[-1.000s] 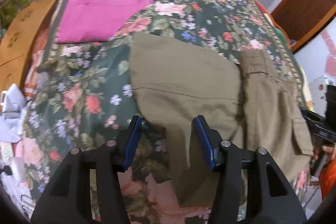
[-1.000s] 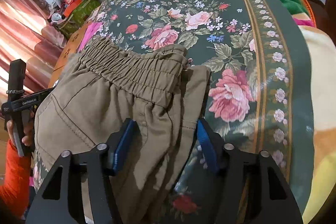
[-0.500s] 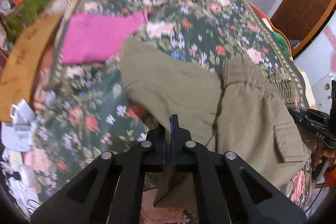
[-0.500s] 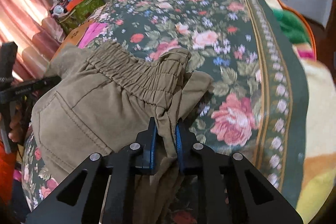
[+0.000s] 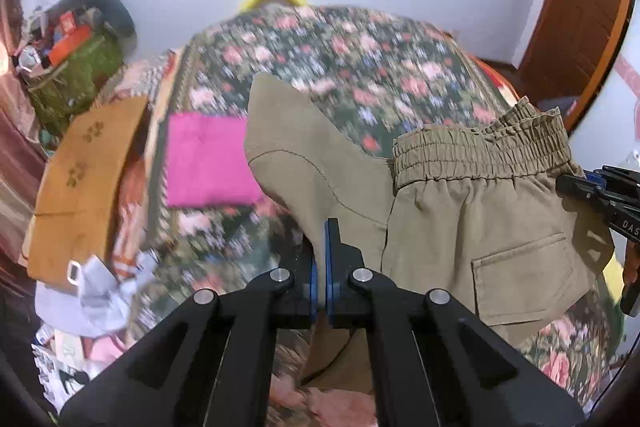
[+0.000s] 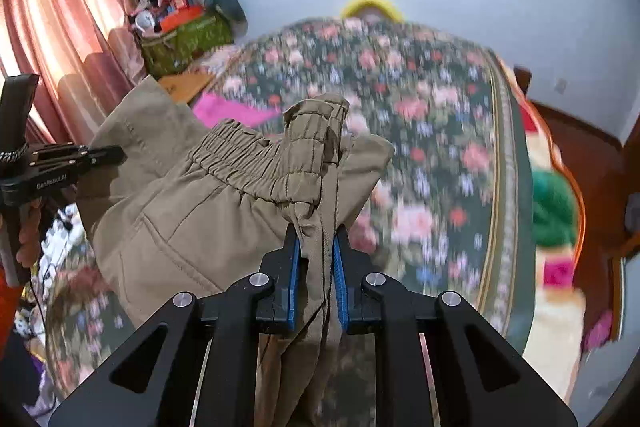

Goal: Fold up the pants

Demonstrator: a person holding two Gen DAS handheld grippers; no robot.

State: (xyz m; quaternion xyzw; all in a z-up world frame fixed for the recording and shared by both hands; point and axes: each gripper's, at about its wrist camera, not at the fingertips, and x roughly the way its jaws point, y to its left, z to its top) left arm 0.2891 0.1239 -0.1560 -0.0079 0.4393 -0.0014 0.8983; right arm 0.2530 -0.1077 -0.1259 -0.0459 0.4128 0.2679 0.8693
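The olive-khaki pants hang lifted above the floral bed, held by both grippers. My left gripper is shut on the folded leg fabric; the leg end stands up ahead of it. My right gripper is shut on a bunch of fabric just below the elastic waistband. The pants sag between the two grippers, a patch pocket facing me. The right gripper shows at the right edge of the left wrist view, the left gripper at the left of the right wrist view.
The floral bedspread lies under the pants. A folded magenta garment lies on its left part, beside an orange-brown board. A green bag with clutter stands by the pink curtain. A wooden door is at right.
Both grippers closed on the pants, then lifted them off the bed. The views tilted up toward the wall.
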